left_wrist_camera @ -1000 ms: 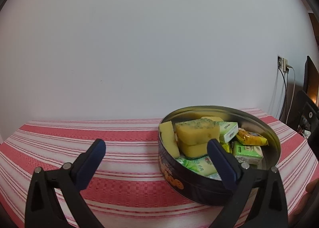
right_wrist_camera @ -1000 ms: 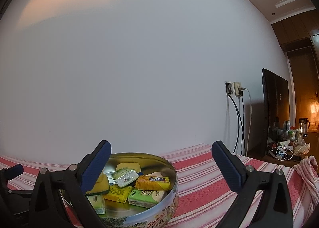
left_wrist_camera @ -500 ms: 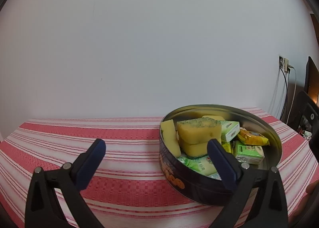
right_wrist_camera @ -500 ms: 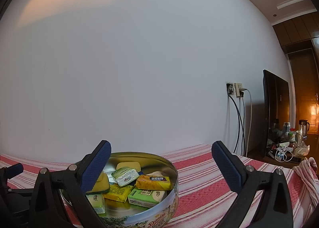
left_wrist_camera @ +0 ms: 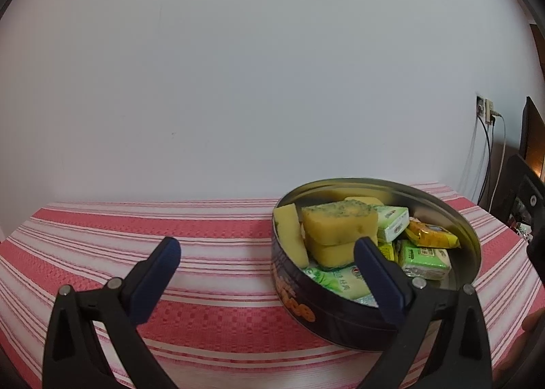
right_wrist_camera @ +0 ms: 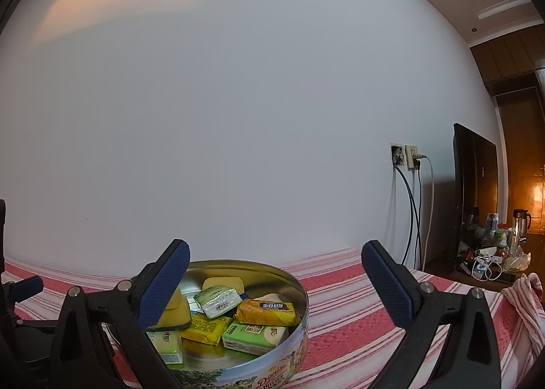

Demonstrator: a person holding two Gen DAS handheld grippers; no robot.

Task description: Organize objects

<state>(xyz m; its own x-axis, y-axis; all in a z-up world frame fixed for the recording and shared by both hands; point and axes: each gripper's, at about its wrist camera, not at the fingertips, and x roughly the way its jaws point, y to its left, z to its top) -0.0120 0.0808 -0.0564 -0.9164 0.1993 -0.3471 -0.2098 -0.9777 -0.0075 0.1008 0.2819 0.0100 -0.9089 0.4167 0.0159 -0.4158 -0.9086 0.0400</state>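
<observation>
A plain white wall (right_wrist_camera: 238,116) filled most of both views. In front of it stood a table covered by a red and white striped cloth (left_wrist_camera: 204,242), and no object lay on the left part of the cloth.

On the right side of the cloth, as the left wrist camera showed it, stood a round metal cookie tin (left_wrist_camera: 340,307) without a lid. The same tin (right_wrist_camera: 272,375) was at the lower left in the right wrist view, close under the camera.

Inside the tin lay the things of the task. Two yellow sponges (left_wrist_camera: 340,229) were stacked one on the other near the left wall of the tin, and a thinner yellow piece (left_wrist_camera: 289,236) leaned tilted against that wall. Beside them lay several small packets: green ones (left_wrist_camera: 424,258), a yellow-orange one (left_wrist_camera: 431,239), and in the right wrist view an orange packet (right_wrist_camera: 267,312) on top of a green packet (right_wrist_camera: 253,336).

The left gripper (left_wrist_camera: 267,247) was held low over the cloth with its blue fingers wide apart and nothing between them; its right finger stood in front of the tin. The right gripper (right_wrist_camera: 276,253) was also spread wide and held nothing, with its left finger (right_wrist_camera: 163,287) over the near rim of the tin.

At the far right were a wall socket (right_wrist_camera: 407,157) with cables, and a dark screen (right_wrist_camera: 473,191).
</observation>
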